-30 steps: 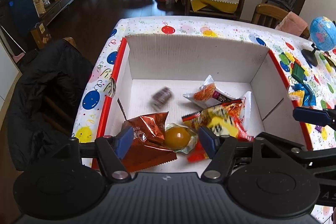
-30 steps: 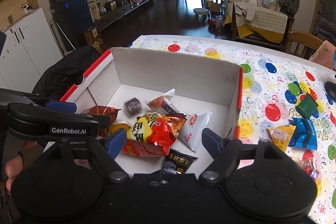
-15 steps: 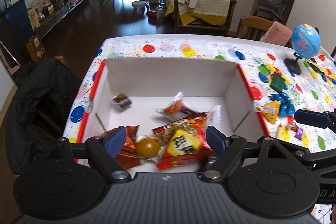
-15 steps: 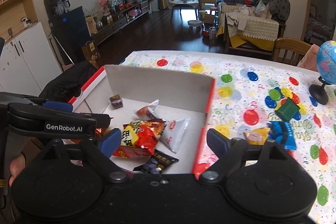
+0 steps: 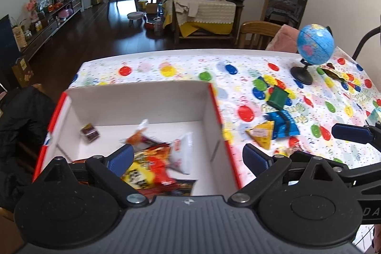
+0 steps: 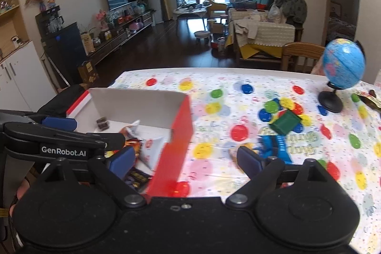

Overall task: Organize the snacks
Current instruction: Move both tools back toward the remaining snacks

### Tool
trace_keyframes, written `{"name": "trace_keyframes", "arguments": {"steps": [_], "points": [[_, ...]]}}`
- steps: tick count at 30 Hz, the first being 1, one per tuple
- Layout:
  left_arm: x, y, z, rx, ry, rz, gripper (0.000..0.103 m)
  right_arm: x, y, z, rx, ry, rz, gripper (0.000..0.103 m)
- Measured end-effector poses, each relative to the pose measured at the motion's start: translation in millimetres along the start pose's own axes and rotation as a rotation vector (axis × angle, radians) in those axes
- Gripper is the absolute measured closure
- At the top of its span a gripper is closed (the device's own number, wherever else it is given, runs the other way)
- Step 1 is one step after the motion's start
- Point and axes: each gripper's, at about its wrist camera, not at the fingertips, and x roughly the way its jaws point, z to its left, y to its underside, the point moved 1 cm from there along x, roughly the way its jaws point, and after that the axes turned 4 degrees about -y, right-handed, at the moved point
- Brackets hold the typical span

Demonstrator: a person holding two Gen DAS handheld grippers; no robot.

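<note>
A cardboard box, red outside and white inside, stands at the table's left end. It holds a red-and-yellow packet, a white packet, an orange packet and a small brown sweet. A green packet, a blue packet and a yellow packet lie on the cloth to its right. My left gripper hangs above the box's right half, jaws opening, holding nothing. My right gripper straddles the box's red wall from above, jaws opening and empty; the green packet and the blue packet lie beyond its right finger.
A blue globe on a black stand sits at the table's far right, with another packet beside it. A wooden chair stands behind the table. A black jacket hangs over a chair left of the box.
Both views have drawn back, risen and swung right from the box toward the loose packets on the cloth. Both pairs of jaws stand wider. The brown packet and yellow sweet slipped out of sight.
</note>
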Motion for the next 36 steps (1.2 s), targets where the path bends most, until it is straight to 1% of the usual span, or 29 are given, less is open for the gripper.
{"name": "trace_keyframes", "arguments": {"steps": [4, 10, 15, 21, 30, 36], "points": [[5, -3, -27, 0.008, 0.023, -0.006, 0.003, -10, 3, -24, 0.012, 0.024, -0.007, 0.001], [12, -5, -70, 0.035, 0.030, -0.030, 0.002, -27, 13, -69, 0.047, 0.049, -0.017, 0.000], [20, -8, -100, 0.049, 0.044, -0.030, 0.002, -33, 24, -103, 0.062, 0.068, -0.009, 0.000], [39, -10, -130, 0.077, 0.007, 0.005, 0.002, -32, 34, -129, 0.033, 0.082, 0.012, 0.000], [70, -14, -159, 0.094, -0.045, 0.042, 0.002, -18, 45, -152, 0.016, 0.053, 0.060, 0.001], [91, -16, -171, 0.109, -0.096, 0.055, 0.002, 3, 49, -165, 0.020, 0.027, 0.106, 0.005]]}}
